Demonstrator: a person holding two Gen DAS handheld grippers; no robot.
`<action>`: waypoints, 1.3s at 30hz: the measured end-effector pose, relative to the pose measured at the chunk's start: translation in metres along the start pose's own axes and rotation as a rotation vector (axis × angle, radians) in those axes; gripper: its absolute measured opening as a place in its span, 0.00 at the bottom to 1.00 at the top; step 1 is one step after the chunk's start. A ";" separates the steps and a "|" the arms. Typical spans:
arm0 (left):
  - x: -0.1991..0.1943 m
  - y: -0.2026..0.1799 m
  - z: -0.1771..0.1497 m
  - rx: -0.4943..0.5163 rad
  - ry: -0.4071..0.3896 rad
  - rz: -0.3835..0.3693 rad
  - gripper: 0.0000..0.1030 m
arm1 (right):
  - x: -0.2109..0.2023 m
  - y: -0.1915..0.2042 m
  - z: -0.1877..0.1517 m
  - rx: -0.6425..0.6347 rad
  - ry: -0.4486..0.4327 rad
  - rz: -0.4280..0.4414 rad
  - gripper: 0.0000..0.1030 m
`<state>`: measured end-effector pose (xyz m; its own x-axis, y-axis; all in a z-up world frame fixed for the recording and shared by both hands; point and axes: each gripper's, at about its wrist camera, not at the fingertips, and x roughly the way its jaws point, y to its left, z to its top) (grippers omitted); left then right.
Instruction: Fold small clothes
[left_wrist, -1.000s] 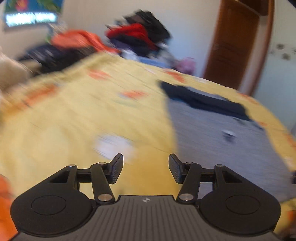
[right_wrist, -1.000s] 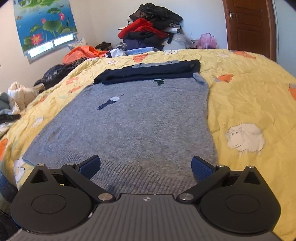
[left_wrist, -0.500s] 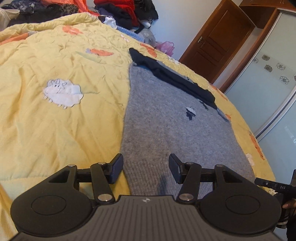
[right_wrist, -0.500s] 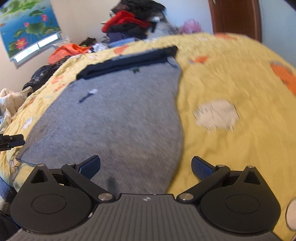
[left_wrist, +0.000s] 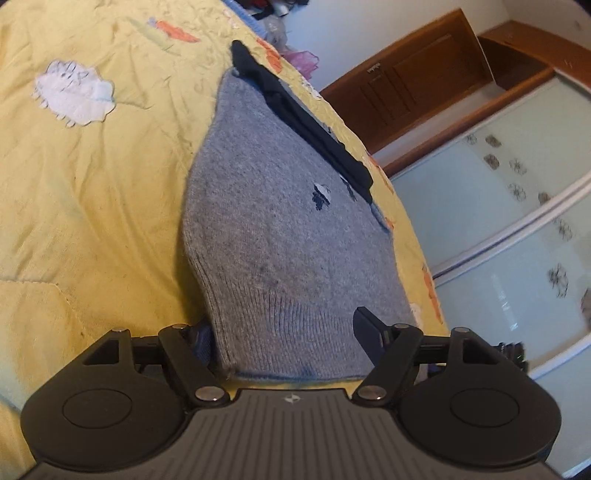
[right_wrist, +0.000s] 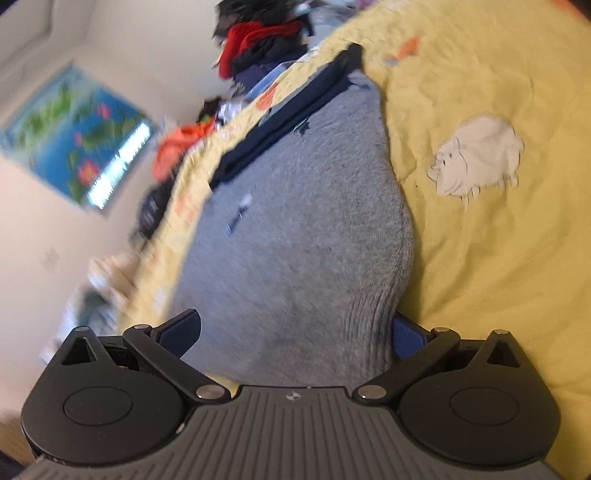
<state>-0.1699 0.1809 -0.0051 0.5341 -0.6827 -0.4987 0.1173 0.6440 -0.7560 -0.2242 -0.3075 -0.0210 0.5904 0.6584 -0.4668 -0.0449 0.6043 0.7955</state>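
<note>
A grey knitted sweater (left_wrist: 280, 221) lies flat on a yellow quilt (left_wrist: 92, 203), with a dark navy part (left_wrist: 295, 110) across its far end. My left gripper (left_wrist: 284, 336) is rolled sideways at the near-left corner of the ribbed hem. Its jaws are opening, with the hem between them and no pad pressing on it. In the right wrist view the same sweater (right_wrist: 306, 229) fills the middle. My right gripper (right_wrist: 295, 336) stands open and rolled at the near-right hem corner, one blue pad (right_wrist: 406, 339) tucked beside the fabric's edge.
White sheep patches (left_wrist: 74, 92) (right_wrist: 480, 155) and orange carrots dot the quilt. A heap of clothes (right_wrist: 258, 40) lies past the bed's far end. A wooden door (left_wrist: 406, 85) and glass wardrobe doors (left_wrist: 498, 221) stand on one side, a flower poster (right_wrist: 77, 147) on the other.
Both grippers have rolled and sunk down to the sweater's hem, one at each near corner. The left jaws have spread wider around the fabric.
</note>
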 end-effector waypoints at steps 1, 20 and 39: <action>0.001 0.002 0.003 -0.018 0.005 -0.004 0.65 | 0.001 -0.001 0.003 0.010 -0.002 0.004 0.94; 0.019 0.006 0.024 -0.004 0.006 0.021 0.48 | 0.013 -0.020 0.043 0.056 -0.076 -0.039 0.86; 0.016 -0.006 0.015 0.115 0.062 0.082 0.05 | 0.000 -0.020 -0.003 0.042 0.016 -0.016 0.09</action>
<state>-0.1500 0.1713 -0.0018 0.4938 -0.6439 -0.5844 0.1728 0.7313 -0.6598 -0.2253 -0.3183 -0.0380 0.5781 0.6562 -0.4850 -0.0014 0.5951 0.8036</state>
